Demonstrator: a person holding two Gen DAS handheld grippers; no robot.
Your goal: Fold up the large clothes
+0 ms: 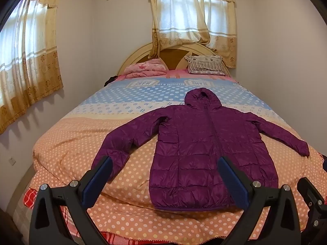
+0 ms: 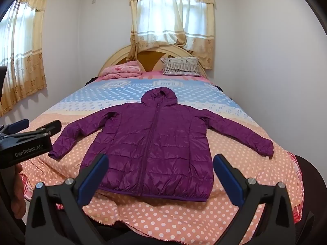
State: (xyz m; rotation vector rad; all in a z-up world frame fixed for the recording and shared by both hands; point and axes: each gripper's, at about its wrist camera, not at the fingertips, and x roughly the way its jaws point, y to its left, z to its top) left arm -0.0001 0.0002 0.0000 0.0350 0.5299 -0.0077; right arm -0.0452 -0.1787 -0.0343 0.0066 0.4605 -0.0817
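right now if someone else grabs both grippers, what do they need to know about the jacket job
Left gripper: open, empty, held short of the bed's near edge, aimed at the jacket's hem.
Right gripper: open, empty, alongside it, over the hem.
Purple hooded puffer jacket: flat on the polka-dot bedspread, front up, zipped, hood toward the headboard, both sleeves spread out to the sides.
Done: jacket laid out and smoothed; no fold yet.
Left: probably fold the left sleeve and right sleeve in across the body, then fold the hem up toward the hood.
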